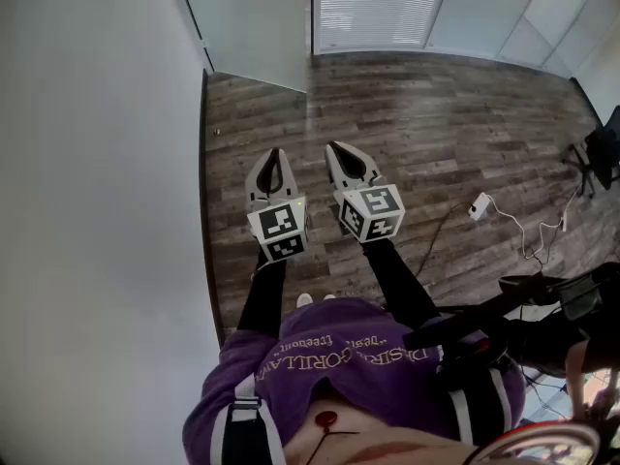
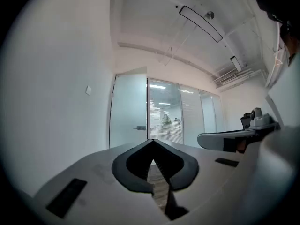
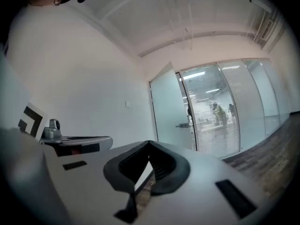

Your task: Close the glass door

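Glass door (image 1: 254,27): far end of the room, standing ajar, untouched; the whole closing is left to do.

Head view: left tongs (image 1: 273,155) and right tongs (image 1: 336,149) both shut, empty, well short of it. Wood-plank floor (image 1: 436,114).

Left gripper view: flat frosted panel, metal lever handle (image 2: 139,128).

Right gripper view: panel angled into the room, smooth white wall (image 3: 93,88) to its left.

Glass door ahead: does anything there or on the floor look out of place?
The glass door stands ajar, swung into the room off the line of the glass wall. A white adapter and cable lie loose on the floor.
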Motion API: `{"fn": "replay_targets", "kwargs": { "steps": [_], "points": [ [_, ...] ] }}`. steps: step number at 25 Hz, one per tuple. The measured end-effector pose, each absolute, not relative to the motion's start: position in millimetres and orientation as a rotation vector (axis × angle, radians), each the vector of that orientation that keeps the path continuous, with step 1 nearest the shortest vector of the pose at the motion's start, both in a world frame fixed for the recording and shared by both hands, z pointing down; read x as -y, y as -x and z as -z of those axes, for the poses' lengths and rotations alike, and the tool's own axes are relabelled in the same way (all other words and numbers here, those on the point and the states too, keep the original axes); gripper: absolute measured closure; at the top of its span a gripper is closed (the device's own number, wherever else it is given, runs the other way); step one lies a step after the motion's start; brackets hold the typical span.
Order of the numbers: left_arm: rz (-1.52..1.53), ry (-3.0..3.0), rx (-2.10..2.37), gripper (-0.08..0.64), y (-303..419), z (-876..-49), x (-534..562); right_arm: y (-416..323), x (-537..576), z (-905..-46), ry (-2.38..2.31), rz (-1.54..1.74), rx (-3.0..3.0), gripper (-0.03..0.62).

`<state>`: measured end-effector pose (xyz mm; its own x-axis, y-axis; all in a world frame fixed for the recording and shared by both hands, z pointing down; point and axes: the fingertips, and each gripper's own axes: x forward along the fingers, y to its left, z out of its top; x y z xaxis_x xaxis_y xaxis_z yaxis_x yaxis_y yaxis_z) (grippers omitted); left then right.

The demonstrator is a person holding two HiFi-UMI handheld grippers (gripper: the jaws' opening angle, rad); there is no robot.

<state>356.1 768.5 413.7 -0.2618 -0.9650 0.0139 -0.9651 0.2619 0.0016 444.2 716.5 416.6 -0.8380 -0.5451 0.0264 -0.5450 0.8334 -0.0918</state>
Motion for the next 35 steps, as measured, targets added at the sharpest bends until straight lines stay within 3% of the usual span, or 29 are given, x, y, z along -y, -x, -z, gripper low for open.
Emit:
{"fn": "replay_targets", "kwargs": {
  "steps": [10, 35],
  "points": [
    [0.010, -1.851, 2.476, 0.560, -356.1, -426.6, -776.4, -451.9, -721.3, -419.3, 0.899, 0.152, -3.011, 0.595],
    [0.054, -1.830, 2.429, 0.560, -293.5, -448.8, -773.7, -393.3, -719.6, -443.0, 0.962, 0.220, -3.004, 0.595]
  ]
}}
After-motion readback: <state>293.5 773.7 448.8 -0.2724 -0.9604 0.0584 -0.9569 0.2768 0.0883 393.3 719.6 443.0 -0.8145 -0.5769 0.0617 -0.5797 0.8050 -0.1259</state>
